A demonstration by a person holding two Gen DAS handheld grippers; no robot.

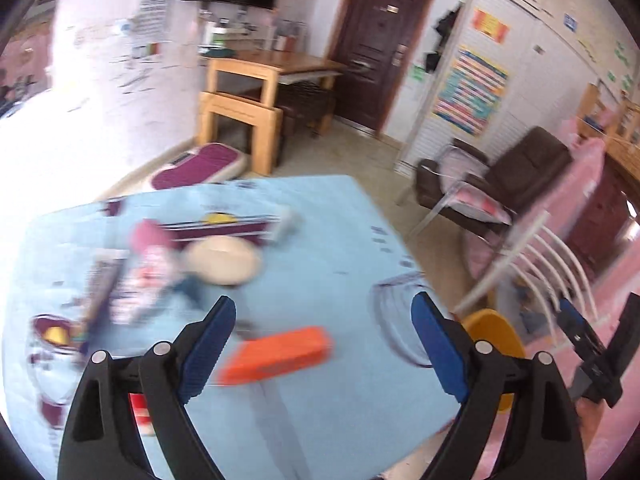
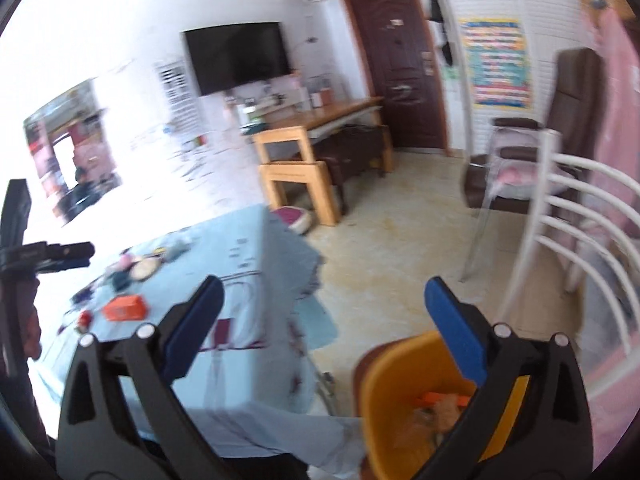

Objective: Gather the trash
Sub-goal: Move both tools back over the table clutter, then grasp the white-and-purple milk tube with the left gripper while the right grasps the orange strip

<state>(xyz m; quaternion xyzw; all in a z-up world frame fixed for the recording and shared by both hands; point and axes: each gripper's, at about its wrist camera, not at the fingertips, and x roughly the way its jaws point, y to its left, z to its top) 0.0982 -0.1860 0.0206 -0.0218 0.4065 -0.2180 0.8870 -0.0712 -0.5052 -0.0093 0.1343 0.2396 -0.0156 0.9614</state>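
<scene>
An orange box (image 1: 276, 354) lies on the table's light-blue cloth (image 1: 340, 240), just beyond my left gripper (image 1: 323, 303), which hangs open and empty above the table's near edge. Farther back lie a pink-red wrapper (image 1: 148, 268) and a round beige thing (image 1: 224, 258), both blurred. My right gripper (image 2: 323, 286) is open and empty over the floor, above a yellow bin (image 2: 380, 392) that holds orange scraps (image 2: 440, 399). The right wrist view shows the same orange box (image 2: 124, 307) on the table, a small red item (image 2: 84, 317) beside it, and the left gripper (image 2: 64, 258) at the left edge.
The bin (image 1: 496, 336) stands off the table's right corner, next to a white slatted chair (image 2: 572, 220). A brown armchair (image 1: 512, 176), a wooden desk (image 1: 264, 68) with a bench, and a dark door (image 1: 380, 48) line the far side. Tiled floor (image 2: 400, 240) lies between.
</scene>
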